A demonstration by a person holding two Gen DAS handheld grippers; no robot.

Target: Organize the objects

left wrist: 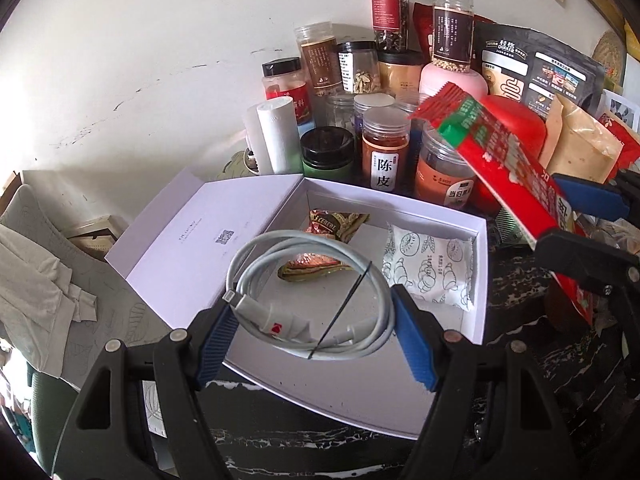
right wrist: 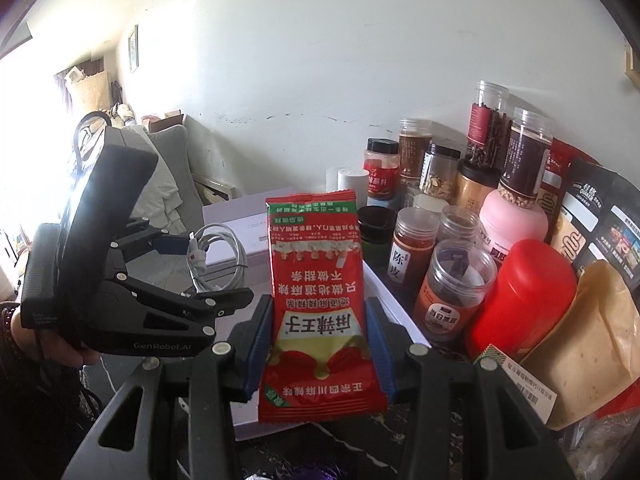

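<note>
My left gripper (left wrist: 316,332) is shut on a coiled white cable (left wrist: 304,300) and holds it above the open white box (left wrist: 482,276). The box holds a white patterned sachet (left wrist: 430,268) and two shiny snack packets (left wrist: 334,222). My right gripper (right wrist: 318,344) is shut on a red snack packet (right wrist: 316,276), held upright to the right of the box. In the left wrist view the red packet (left wrist: 504,164) and right gripper (left wrist: 576,220) hang over the box's right edge. In the right wrist view the left gripper (right wrist: 200,264) with the cable (right wrist: 218,258) is at left.
Several spice jars (left wrist: 386,152), a red container (left wrist: 516,128), a pink bottle (left wrist: 444,78) and food bags (left wrist: 536,64) crowd against the wall behind and right of the box. The box lid (left wrist: 208,236) lies open to the left. The dark marble table (left wrist: 520,300) runs below.
</note>
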